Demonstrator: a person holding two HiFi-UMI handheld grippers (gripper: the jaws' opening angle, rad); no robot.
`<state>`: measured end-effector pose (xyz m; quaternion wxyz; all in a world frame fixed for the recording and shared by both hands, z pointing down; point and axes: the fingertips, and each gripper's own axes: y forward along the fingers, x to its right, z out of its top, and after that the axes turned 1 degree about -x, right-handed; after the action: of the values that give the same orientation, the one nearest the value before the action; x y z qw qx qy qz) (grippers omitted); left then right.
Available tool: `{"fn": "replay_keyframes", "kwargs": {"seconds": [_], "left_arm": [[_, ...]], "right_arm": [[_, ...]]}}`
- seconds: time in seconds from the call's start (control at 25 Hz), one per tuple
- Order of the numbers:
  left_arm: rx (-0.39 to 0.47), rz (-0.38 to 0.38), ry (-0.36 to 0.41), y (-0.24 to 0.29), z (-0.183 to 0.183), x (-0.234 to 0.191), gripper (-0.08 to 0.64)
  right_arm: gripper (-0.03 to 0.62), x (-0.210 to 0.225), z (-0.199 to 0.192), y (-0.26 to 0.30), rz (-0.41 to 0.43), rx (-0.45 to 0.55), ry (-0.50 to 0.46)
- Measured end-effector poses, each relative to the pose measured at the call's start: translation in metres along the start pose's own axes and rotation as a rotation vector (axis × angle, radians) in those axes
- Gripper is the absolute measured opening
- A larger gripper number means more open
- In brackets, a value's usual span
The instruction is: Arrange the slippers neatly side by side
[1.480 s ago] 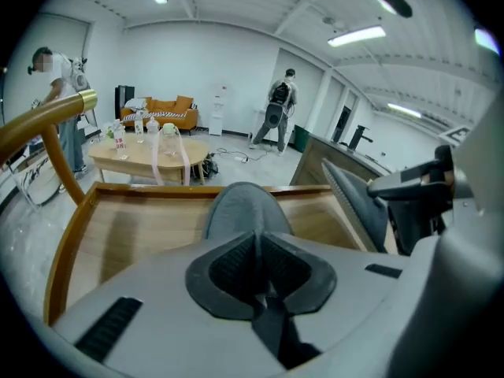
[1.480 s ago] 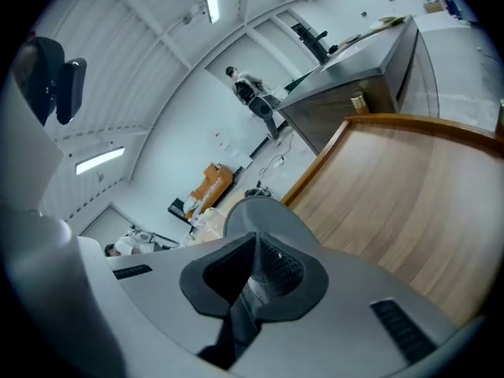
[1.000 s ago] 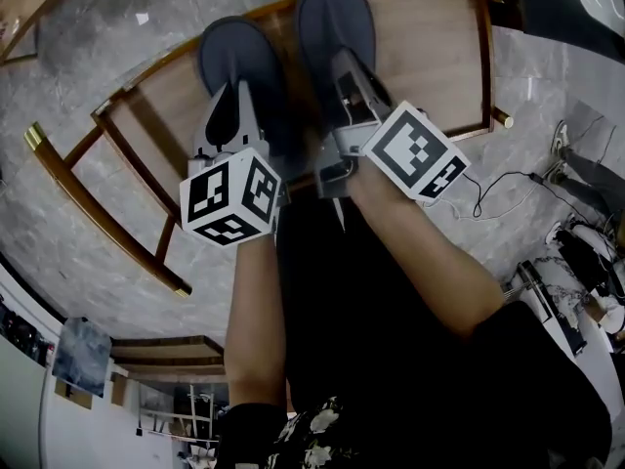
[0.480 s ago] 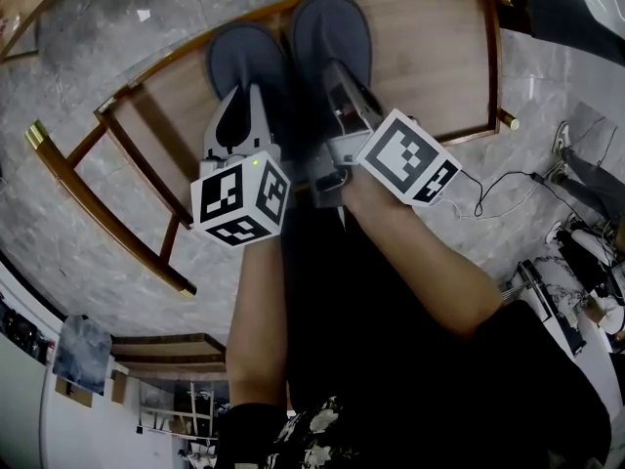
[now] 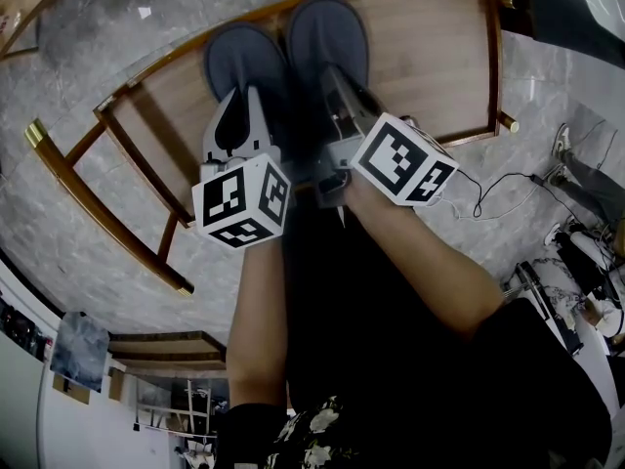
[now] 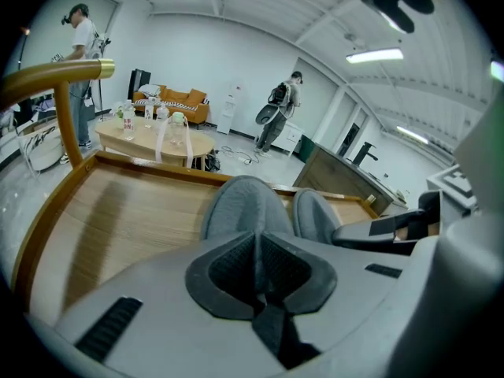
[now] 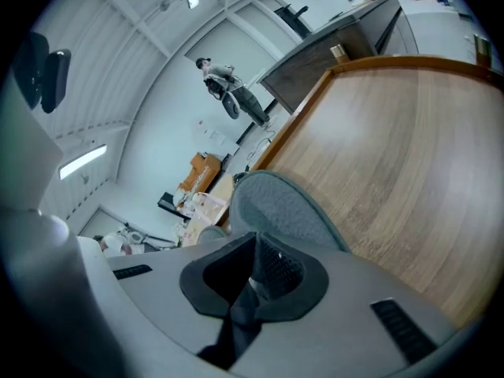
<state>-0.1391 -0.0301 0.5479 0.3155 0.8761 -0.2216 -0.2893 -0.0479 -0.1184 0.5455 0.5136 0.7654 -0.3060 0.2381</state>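
On the wooden table [image 5: 430, 57], my left gripper [image 5: 238, 106] and right gripper [image 5: 334, 76] pinch the slippers [image 5: 239, 55]; uneven release may skew them.

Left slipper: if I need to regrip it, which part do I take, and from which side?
Take the left slipper by its thin heel edge, coming from the near side along its length. Its toe is a closed, rounded dome, probably too bulky to pinch, and the right slipper lies close beside it, crowding that side. The left gripper is shut on that heel edge now.
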Motion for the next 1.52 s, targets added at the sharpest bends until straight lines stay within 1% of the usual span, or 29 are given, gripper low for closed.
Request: {"fn": "replay_keyframes", "kwargs": {"seconds": [0.12, 0.24, 0.36, 0.44, 0.52, 0.6, 0.72, 0.84, 0.96, 1.0, 1.04, 1.08, 1.12, 1.2, 1.32, 1.44, 1.52], "left_arm": [[0.010, 0.002, 0.004, 0.000, -0.001, 0.001, 0.029], [0.011, -0.004, 0.002, 0.001, -0.001, 0.003, 0.032], [0.011, -0.021, -0.001, 0.002, -0.001, 0.006, 0.072], [0.012, -0.039, 0.009, 0.001, 0.000, 0.011, 0.120], [0.016, -0.050, 0.023, -0.001, 0.002, 0.015, 0.149], [0.022, -0.054, 0.031, -0.006, 0.003, 0.016, 0.163], [0.036, -0.046, 0.047, -0.016, 0.007, 0.015, 0.164], [0.044, -0.046, 0.067, -0.028, 0.010, 0.017, 0.164], [0.045, -0.058, 0.114, -0.050, 0.012, 0.027, 0.164], [0.049, -0.057, 0.135, -0.057, 0.013, 0.030, 0.164], [0.056, -0.052, 0.154, -0.064, 0.015, 0.032, 0.164], [0.068, -0.044, 0.167, -0.070, 0.019, 0.034, 0.162], [0.083, -0.038, 0.172, -0.076, 0.024, 0.034, 0.156], [0.120, -0.026, 0.179, -0.092, 0.036, 0.036, 0.120], [0.194, -0.004, 0.239, -0.123, 0.062, 0.042, 0.027], [0.275, -0.007, 0.323, -0.151, 0.096, 0.055, 0.006], [0.337, -0.004, 0.375, -0.170, 0.120, 0.063, 0.003]], "right_arm": [[0.013, -0.002, -0.007, 0.003, 0.029, -0.032, -0.056], [0.014, -0.003, -0.011, 0.006, 0.078, -0.064, -0.064], [0.015, -0.007, -0.010, 0.007, 0.106, -0.080, -0.079], [0.016, -0.011, -0.010, 0.006, 0.129, -0.087, -0.109], [0.046, -0.015, -0.010, 0.004, 0.155, -0.090, -0.143], [0.096, -0.019, -0.009, 0.001, 0.178, -0.097, -0.187], [0.124, -0.026, -0.005, -0.006, 0.212, -0.098, -0.241], [0.124, -0.035, 0.004, -0.019, 0.236, -0.080, -0.289], [0.124, -0.040, 0.010, -0.039, 0.249, -0.078, -0.318], [0.114, -0.042, 0.014, -0.047, 0.257, -0.077, -0.326], [0.083, -0.045, 0.018, -0.054, 0.267, -0.072, -0.339], [0.028, -0.048, 0.024, -0.060, 0.277, -0.062, -0.357], [0.005, -0.052, 0.030, -0.066, 0.281, -0.052, -0.384], [0.000, -0.059, 0.039, -0.079, 0.275, -0.038, -0.465], [-0.002, -0.079, 0.049, -0.100, 0.276, -0.003, -0.608], [-0.002, -0.112, 0.064, -0.126, 0.304, 0.083, -0.736], [-0.002, -0.142, 0.074, -0.144, 0.338, 0.164, -0.847]]}}
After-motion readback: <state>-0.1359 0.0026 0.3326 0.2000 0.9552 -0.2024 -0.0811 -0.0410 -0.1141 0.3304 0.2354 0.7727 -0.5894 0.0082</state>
